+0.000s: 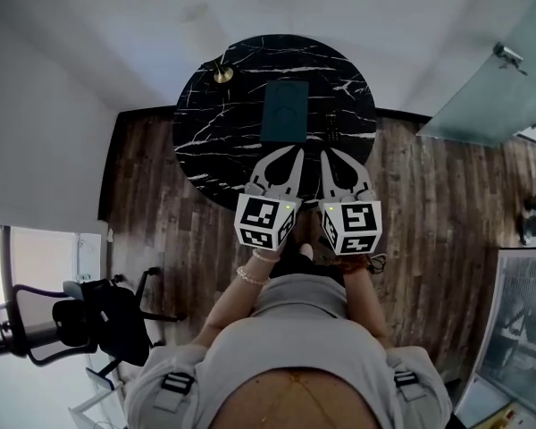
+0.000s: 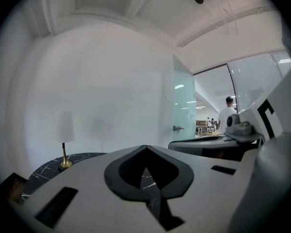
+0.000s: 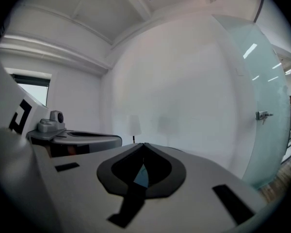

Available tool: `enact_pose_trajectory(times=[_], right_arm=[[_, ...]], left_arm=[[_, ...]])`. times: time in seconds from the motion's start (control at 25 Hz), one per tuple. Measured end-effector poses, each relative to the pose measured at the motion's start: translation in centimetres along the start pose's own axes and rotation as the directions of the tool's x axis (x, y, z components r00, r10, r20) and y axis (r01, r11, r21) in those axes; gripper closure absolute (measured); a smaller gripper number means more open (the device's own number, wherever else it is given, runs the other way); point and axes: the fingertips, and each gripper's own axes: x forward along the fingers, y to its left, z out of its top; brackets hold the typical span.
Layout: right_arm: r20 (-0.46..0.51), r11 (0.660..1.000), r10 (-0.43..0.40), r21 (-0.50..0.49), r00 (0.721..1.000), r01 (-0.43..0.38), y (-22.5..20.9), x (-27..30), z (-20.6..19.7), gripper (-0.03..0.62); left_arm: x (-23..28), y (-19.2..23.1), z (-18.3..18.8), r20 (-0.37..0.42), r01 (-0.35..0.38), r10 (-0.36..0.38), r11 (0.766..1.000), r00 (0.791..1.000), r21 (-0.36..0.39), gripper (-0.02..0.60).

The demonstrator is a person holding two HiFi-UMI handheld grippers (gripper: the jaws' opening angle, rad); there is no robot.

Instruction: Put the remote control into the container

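Observation:
A dark teal rectangular container (image 1: pixel 285 110) lies in the middle of the round black marble table (image 1: pixel 205 141). To its right, a small dark remote control (image 1: pixel 334 134) rests on the tabletop and is hard to make out. My left gripper (image 1: pixel 298 151) (image 2: pixel 146 147) and right gripper (image 1: pixel 323 154) (image 3: pixel 144 145) hover side by side over the table's near edge. They are just short of the container and pointing toward it. Both are shut, tips touching, with nothing between them.
A small lamp with a brass foot (image 1: pixel 221 72) (image 2: pixel 64 149) stands at the table's far left. Wooden floor surrounds the table. A black office chair (image 1: pixel 89 315) is at the lower left and a frosted glass door (image 1: pixel 491 88) at the right. People stand far off (image 2: pixel 228 115).

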Motion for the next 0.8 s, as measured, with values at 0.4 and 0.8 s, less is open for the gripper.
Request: enact_pose_trajectory(times=[0.4, 0.8], right_arm=[[-0.021, 0.998, -0.062, 0.003, 0.998, 0.062, -1.0, 3.3, 0.1, 0.583], [-0.053, 0.990, -0.139, 0.016, 0.989, 0.140, -2.0, 7.7, -0.3, 0.583]], left_arm=[[3.2, 2.6, 0.4, -0.010, 0.061, -0.061, 0.998, 0.998, 0.001, 0.580], [6.4, 6.0, -0.1, -0.034, 0.137, -0.137, 0.991, 0.990, -0.007, 0.580]])
